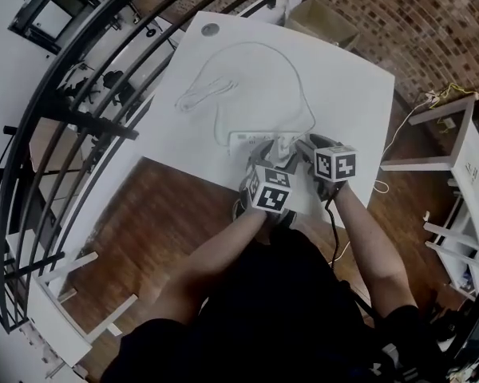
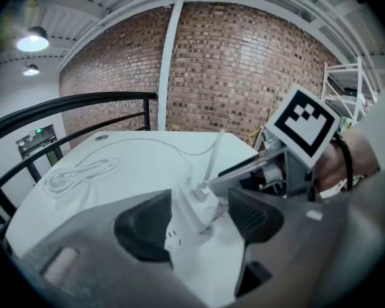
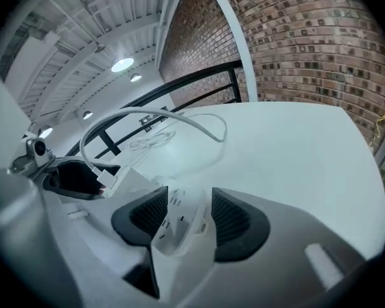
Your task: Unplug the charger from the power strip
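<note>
The white charger (image 2: 203, 203) is seen plugged upright into a white power strip (image 3: 177, 227), which lies flat close to the near edge of a white desk (image 1: 345, 80), roughly midway along that edge. A thin white cable (image 1: 265, 46) rises from the top of the charger and is laid in a wide loop across the middle of the desk toward its far edge.

The left gripper (image 2: 202, 218) is held with its jaws spread, one on either side of the charger. A clear gap is seen at the right pad, while the left pad is just beside the charger.

The right gripper (image 3: 188, 221) is held just beside the left one. Its jaws are also spread, with the end of the power strip between them and not pinched.

A second white cable, bundled in a loose coil (image 1: 197, 96), is found toward the far left corner of the desk, well apart from the strip.

A wooden floor (image 1: 184, 206) is seen below the desk, a black railing (image 1: 80, 94) runs along its left side, and a brick wall (image 2: 244, 63) stands beyond its far edge.
</note>
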Demonstrator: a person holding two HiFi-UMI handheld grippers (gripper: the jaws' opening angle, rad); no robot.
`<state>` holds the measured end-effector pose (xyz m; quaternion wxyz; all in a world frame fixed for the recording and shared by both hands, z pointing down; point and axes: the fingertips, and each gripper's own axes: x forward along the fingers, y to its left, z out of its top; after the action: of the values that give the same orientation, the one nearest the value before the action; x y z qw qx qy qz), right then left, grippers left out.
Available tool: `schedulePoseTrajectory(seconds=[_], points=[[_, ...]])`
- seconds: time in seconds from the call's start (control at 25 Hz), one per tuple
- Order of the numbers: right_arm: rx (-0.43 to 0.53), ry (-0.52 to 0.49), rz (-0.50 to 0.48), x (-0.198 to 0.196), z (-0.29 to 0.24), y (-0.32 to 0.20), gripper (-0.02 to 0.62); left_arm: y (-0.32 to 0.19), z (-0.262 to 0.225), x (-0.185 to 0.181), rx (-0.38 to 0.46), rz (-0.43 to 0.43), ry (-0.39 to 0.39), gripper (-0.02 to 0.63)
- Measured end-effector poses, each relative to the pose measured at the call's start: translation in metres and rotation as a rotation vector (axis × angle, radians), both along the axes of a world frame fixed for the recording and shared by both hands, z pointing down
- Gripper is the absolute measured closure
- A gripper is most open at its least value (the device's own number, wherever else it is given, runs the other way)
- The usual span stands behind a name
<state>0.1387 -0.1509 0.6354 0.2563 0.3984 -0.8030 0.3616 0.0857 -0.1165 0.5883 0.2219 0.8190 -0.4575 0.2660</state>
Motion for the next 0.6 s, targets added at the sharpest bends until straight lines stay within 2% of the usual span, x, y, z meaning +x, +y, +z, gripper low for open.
schedulePoseTrajectory(seconds=[0.24, 0.4, 0.6], points=[[-0.026, -0.032, -0.023, -0.010, 0.010, 0.004, 0.393, -0.001, 0.009, 0.002, -0.013, 0.006, -0.022, 0.378], [-0.069, -0.089, 0.007, -0.012, 0.010, 0.005, 0.405, -0.002, 0.010, 0.003, -0.014, 0.004, -0.019, 0.383], [-0.099, -0.093, 0.034, -0.013, 0.011, 0.009, 0.407, 0.000, 0.009, -0.002, -0.023, 0.022, -0.004, 0.394]])
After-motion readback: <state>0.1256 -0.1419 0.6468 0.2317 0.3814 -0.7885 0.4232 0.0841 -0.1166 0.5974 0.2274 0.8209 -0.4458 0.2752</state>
